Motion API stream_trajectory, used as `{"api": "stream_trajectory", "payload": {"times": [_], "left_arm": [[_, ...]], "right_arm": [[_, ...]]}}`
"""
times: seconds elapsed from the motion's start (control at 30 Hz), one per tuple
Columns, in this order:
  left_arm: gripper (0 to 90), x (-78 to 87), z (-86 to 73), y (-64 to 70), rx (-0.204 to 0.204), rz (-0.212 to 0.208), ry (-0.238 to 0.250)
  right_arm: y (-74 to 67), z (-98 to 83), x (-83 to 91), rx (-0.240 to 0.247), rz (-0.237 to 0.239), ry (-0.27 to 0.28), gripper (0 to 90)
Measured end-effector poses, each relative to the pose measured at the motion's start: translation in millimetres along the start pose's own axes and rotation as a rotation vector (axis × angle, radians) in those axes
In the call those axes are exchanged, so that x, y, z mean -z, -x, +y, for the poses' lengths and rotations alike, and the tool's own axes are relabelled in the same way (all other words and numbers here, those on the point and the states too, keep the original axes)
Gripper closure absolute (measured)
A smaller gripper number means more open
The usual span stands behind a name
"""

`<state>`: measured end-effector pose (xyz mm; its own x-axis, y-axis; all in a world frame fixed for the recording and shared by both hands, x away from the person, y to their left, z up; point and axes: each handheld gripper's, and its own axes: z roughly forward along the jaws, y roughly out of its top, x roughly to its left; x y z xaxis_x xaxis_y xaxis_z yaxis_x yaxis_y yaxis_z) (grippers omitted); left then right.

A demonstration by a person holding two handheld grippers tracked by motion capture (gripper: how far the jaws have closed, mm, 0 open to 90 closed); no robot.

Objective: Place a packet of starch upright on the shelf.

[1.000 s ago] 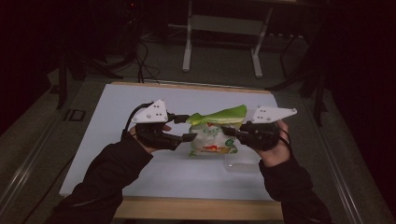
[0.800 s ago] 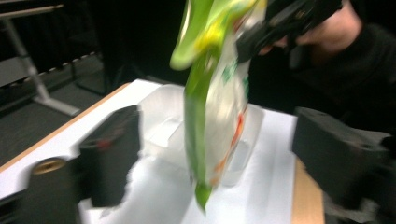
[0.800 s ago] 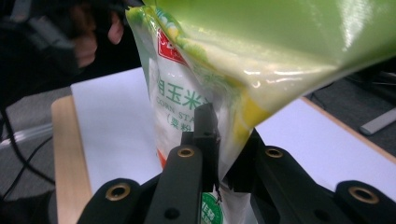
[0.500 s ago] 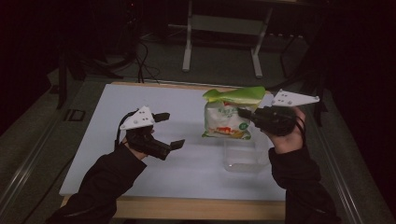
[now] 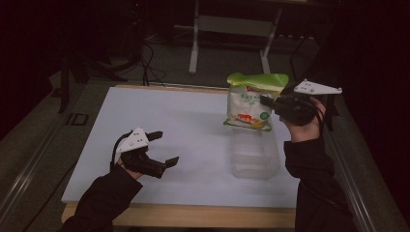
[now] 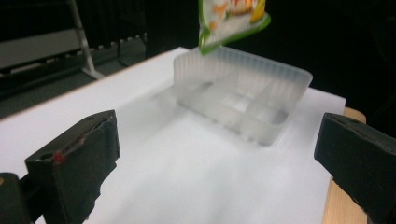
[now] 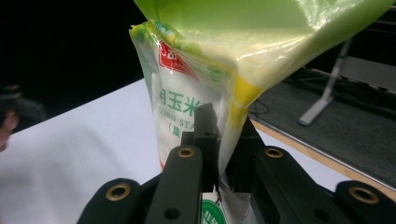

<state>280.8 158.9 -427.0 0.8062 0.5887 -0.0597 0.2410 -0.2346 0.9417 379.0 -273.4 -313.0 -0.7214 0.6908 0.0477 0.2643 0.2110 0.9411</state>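
On white tabletop (image 5: pixel 193 125): clear tray (image 5: pixel 254 154); dark room, metal stand (image 5: pixel 232 29) behind.

Carrying the work: a table (image 5: pixel 193 212) with a pale wooden front edge, topped by a white board (image 5: pixel 183 125). Lying directly on the board at about four o'clock: a clear plastic tray (image 5: pixel 254 154) with inner compartments (image 6: pixel 243 100), sitting upright near the right edge.

Dim lab: white worktable (image 5: pixel 183 125), floor cables (image 5: pixel 145 58), metal stand (image 5: pixel 229 24) behind.
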Motion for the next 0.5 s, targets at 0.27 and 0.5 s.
{"api": "stream_trajectory", "payload": {"times": [0.27,0.5], "left_arm": [[0.7,4.1,-36.3,-2.4,0.076,0.009,-0.013],[0.7,6.8,-58.4,-3.6,0.094,0.04,0.002]], "right_arm": [[28.3,-5.8,-5.9,-0.054,-0.056,-0.012,84.8],[49.7,-18.5,-15.6,-0.084,-0.1,-0.034,84.8]]}}
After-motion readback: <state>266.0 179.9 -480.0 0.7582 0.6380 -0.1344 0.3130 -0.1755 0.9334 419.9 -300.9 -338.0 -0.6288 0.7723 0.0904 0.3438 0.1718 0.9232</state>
